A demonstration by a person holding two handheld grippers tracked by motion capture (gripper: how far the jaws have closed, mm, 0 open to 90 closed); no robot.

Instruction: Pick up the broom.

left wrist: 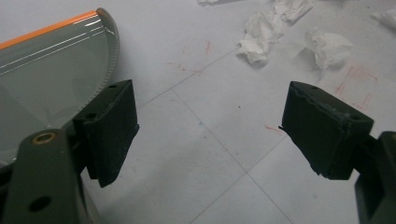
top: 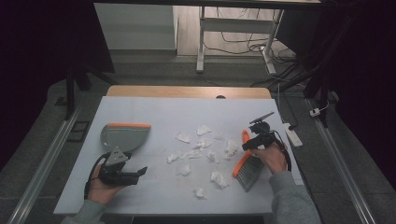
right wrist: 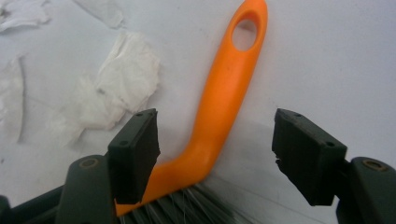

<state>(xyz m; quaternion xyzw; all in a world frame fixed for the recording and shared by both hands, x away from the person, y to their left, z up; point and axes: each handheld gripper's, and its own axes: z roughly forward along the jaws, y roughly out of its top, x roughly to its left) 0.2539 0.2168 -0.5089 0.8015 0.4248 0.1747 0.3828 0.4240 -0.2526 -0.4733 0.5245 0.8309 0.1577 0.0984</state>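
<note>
Careful — your right gripper straddles the hand brush's orange handle, jaws apart; close off-centre and it skids aside. Left gripper gapes empty beside the dustpan.

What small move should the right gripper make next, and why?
Probably close on the brush handle. The right gripper is open with its jaws on either side of the orange handle, not yet gripping, and the brush lies flat on the table. Paper scraps wait to be swept; the left gripper is open beside the dustpan.
</note>
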